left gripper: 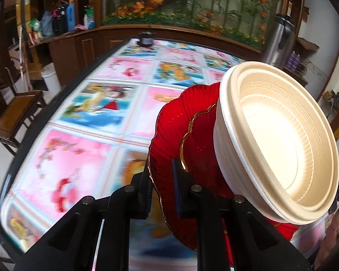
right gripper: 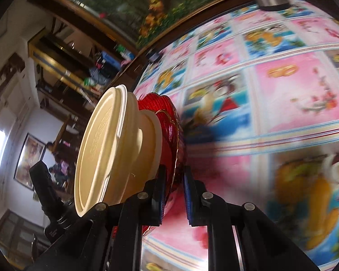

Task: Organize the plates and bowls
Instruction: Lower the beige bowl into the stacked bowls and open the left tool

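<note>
The left gripper (left gripper: 161,187) and the right gripper (right gripper: 174,192) each clamp an edge of stacked red plates (left gripper: 169,135), held above a picture-patterned tablecloth (left gripper: 79,149). Cream bowls (left gripper: 282,140) sit nested on the plates. A steel flask (left gripper: 280,38) stands beyond.

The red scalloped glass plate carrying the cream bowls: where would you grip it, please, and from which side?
At its thin gold-edged rim, from two opposite sides, jaws straddling the edge, as both grippers do now. The red scalloped glass plate is flat and wide; the stacked cream plastic bowls cover its middle.
</note>
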Demonstrator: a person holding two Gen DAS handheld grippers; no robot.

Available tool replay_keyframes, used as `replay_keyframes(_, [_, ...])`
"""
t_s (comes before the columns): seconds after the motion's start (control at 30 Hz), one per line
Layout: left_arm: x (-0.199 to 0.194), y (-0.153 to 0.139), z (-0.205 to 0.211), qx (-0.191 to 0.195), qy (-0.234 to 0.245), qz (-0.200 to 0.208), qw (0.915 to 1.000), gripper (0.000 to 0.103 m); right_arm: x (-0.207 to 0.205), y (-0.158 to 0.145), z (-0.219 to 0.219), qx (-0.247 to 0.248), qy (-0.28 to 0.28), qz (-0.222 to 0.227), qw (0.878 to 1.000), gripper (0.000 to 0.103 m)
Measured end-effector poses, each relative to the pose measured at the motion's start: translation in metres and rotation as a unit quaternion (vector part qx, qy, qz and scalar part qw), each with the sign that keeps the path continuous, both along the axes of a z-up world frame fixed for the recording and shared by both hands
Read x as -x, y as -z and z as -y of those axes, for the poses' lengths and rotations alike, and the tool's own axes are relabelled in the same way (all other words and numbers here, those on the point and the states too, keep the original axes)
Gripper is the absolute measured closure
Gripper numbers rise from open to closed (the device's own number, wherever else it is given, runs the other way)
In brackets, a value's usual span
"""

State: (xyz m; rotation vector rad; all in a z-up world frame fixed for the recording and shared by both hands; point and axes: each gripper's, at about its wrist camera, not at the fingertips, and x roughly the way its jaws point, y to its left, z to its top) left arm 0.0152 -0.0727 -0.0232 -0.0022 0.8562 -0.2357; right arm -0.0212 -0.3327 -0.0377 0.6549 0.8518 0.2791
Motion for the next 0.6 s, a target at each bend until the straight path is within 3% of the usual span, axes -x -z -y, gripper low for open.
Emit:
replay_keyframes(0.3, [-0.012, 0.009, 0.054, -0.003, 0.019, -0.013, 0.9997, 0.091, 0.006, 0.008, 0.055, -0.003, 0.059, 0.0, 0.998, 0.089])
replay_keyframes(0.6, [-0.021, 0.017, 0.084, -0.011, 0.029, -0.009, 0.9995, 0.091, 0.004, 0.008, 0.08, 0.022, 0.099, 0.011, 0.995, 0.089])
